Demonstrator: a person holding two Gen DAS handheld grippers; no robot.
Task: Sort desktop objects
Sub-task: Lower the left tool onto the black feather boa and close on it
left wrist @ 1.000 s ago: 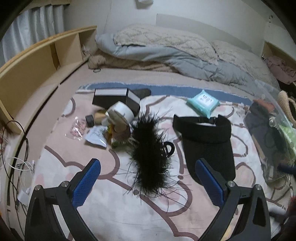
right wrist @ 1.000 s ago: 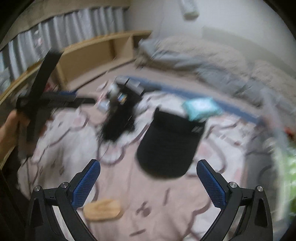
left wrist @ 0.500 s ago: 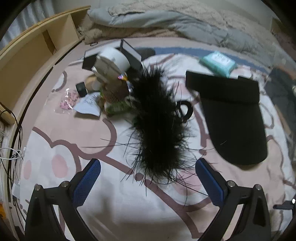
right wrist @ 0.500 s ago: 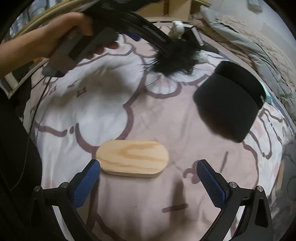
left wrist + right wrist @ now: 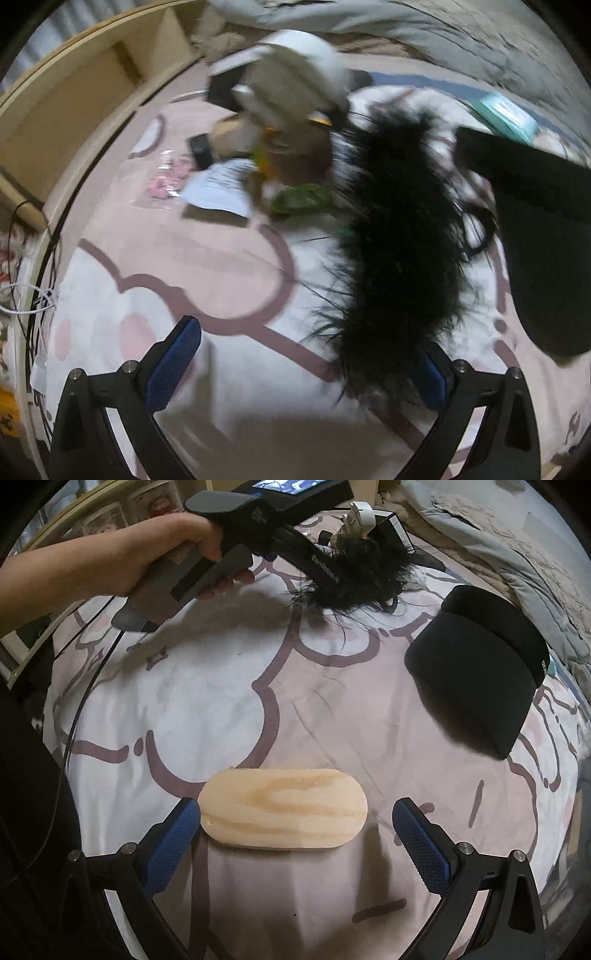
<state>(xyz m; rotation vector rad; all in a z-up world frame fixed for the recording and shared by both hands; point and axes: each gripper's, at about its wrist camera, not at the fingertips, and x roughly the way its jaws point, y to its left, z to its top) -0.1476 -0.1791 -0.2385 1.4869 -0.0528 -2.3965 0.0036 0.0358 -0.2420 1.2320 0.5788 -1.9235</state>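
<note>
Lay flat on the patterned bedspread: a pale oval wooden block, at about 6 o'clock in the right wrist view, set between the spread blue pads of the right gripper, jaws wide and closed on nothing, left pad just beside the block's end, right pad apart from it. Farther out, toward 2 o'clock, sat a black visor cap, and toward 12 o'clock a black feathery piece under the tip of the left gripper, gripped by the person's hand. In the left wrist view that feather piece ran from 1 o'clock down to 5 o'clock and covered part of the right-hand pad; jaws wide apart there too, nothing clamped (much blur, so contact with the feathers not to be told). Beyond, at 11 to 12 o'clock, a heap of small things: a white roll, a paper slip, a clear packet with pink bits. Risks, as a judgement: wisps snagging on a pad and dragging the whole piece across the heap; the thin block slipping out if pinched only at its rounded ends, or bedspread fabric caught with it on so soft a surface. Open room lay at 9 to 10 o'clock of the block, bare bedspread; the wooden bed frame and loose cables bounded the left side at 8 to 10 o'clock.
</note>
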